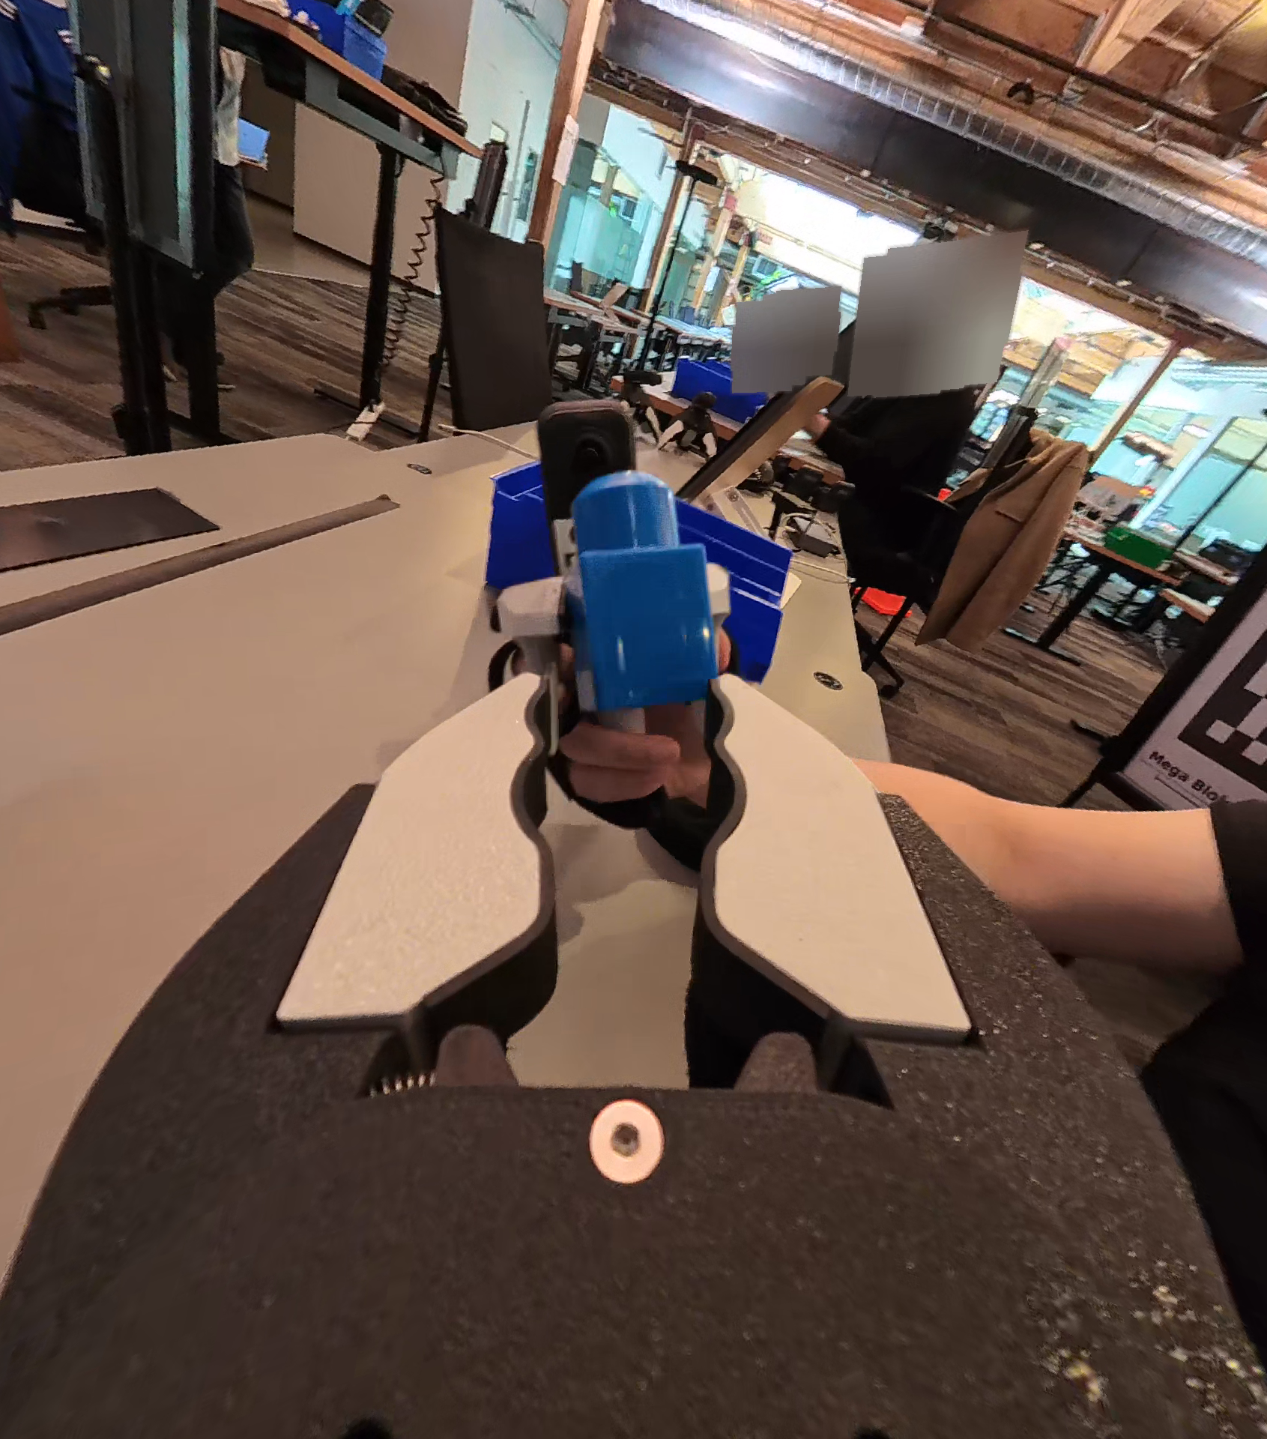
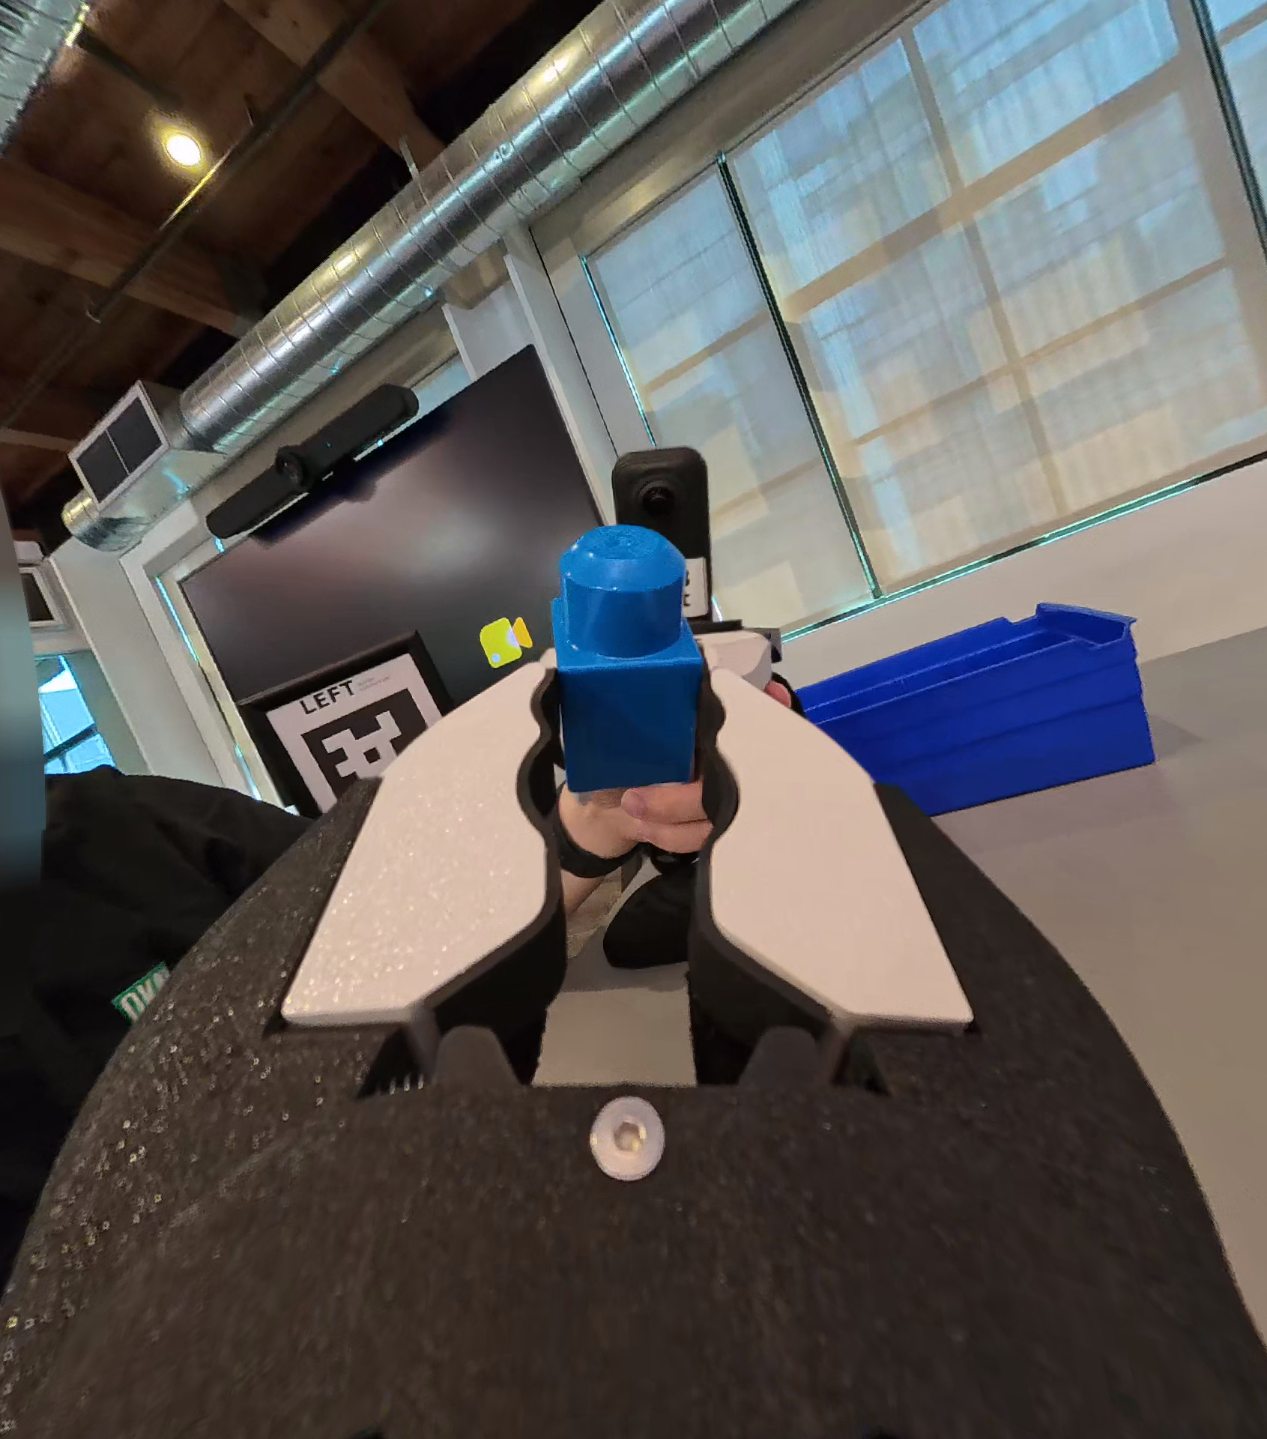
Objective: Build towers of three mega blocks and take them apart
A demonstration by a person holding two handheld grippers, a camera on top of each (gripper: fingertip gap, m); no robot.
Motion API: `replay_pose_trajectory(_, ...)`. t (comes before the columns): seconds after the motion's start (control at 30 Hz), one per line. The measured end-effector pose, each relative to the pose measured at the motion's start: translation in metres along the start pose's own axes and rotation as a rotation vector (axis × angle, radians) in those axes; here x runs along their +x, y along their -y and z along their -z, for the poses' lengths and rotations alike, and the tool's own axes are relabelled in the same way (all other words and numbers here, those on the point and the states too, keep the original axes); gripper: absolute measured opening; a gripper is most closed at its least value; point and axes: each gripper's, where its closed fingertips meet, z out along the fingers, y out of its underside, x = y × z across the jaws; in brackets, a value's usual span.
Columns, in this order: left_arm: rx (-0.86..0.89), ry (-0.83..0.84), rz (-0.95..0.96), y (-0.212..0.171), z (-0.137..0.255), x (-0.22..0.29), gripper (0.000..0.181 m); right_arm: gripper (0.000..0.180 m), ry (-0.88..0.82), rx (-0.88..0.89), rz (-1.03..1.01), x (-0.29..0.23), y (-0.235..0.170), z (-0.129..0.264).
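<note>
R gripper point(image 2: 628, 701), nearest the lens in right wrist view: fingers clamped on both sides of a blue mega block point(image 2: 626, 701), stud up, held in the air above the grey table point(image 2: 1198, 818). I see a hand point(image 2: 638, 818) just behind and below the block. L gripper point(image 1: 634, 697) faces it head-on; the block's lower edge sits between its tips, fingers part-way apart. I cannot tell whether its pads touch the block. Blue bin point(image 2: 1004, 701) rests on the table, behind and to the right.
</note>
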Motion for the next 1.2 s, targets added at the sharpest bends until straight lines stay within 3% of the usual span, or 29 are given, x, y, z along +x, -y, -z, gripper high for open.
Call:
replay_pose_trajectory(0.3,-0.055,0.139,-0.135,-0.009,-0.001,-0.009,0.062,0.033,-0.137,-0.112,0.184,0.010,-0.009,0.002)
replay_pose_trajectory(0.4,-0.105,0.156,-0.185,-0.015,-0.006,-0.009,0.054,0.033,-0.136,-0.159,0.215,0.009,-0.017,-0.002)
replay_pose_trajectory(0.47,-0.114,0.149,-0.200,-0.017,-0.007,-0.006,0.034,0.033,-0.132,-0.169,0.233,0.007,-0.019,-0.005)
replay_pose_trajectory(0.6,-0.053,0.094,-0.199,-0.010,-0.005,0.004,0.034,0.034,-0.111,-0.150,0.298,-0.001,-0.017,-0.008)
replay_pose_trajectory(0.7,-0.008,0.023,-0.174,-0.007,-0.003,0.013,0.034,0.049,-0.108,-0.141,0.305,-0.004,-0.017,-0.013)
replay_pose_trajectory(1.2,-0.043,-0.001,-0.161,-0.022,-0.015,0.014,0.034,0.035,-0.042,-0.173,0.236,-0.014,-0.026,-0.024)
